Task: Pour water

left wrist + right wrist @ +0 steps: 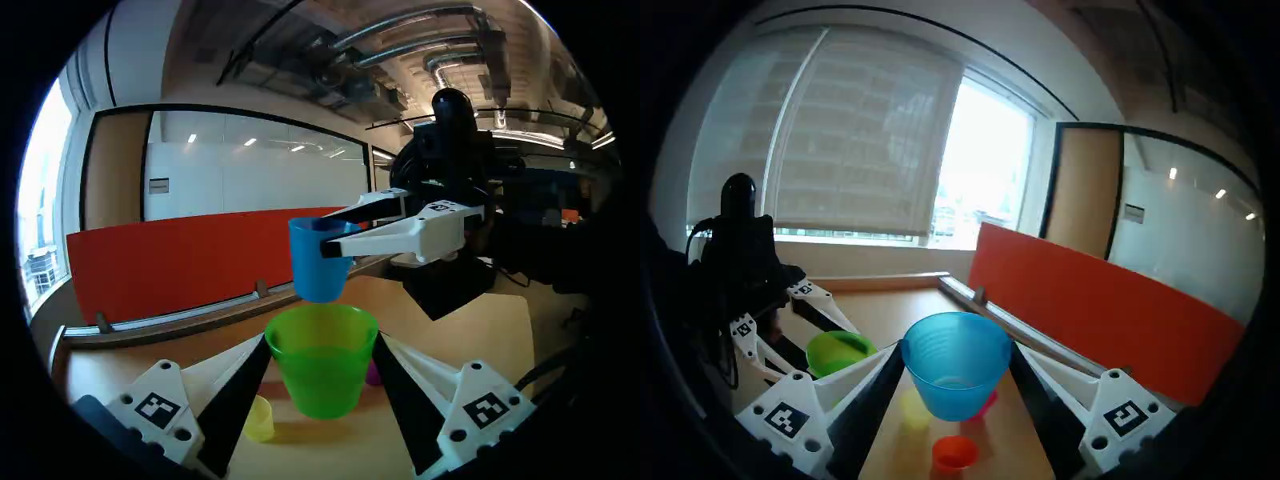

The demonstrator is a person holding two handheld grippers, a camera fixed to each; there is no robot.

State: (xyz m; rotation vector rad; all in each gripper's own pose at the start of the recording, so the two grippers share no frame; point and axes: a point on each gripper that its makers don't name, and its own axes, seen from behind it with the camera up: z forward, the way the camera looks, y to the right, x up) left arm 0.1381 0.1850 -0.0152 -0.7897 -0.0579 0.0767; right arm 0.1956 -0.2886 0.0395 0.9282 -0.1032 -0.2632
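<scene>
My left gripper point(320, 352) is shut on a green cup point(322, 376), held upright just above the wooden table point(488, 320). Right above it hangs a blue cup point(318, 264), upright, its base just over the green cup's rim, with the right gripper point(328, 232) shut on it from the right. In the right gripper view the blue cup point(956, 368) sits between my right gripper's point(955, 352) fingers, mouth open toward the camera. The green cup point(838, 352) and the left gripper point(828, 352) are low on the left there. Whether the cups hold water I cannot tell.
A yellow cup point(260, 418) and a magenta one point(374, 372) stand on the table under the green cup. The yellow cup point(914, 408), an orange cup point(954, 454) and the magenta cup point(986, 404) sit below the blue cup. A red partition point(176, 256) borders the table's far edge.
</scene>
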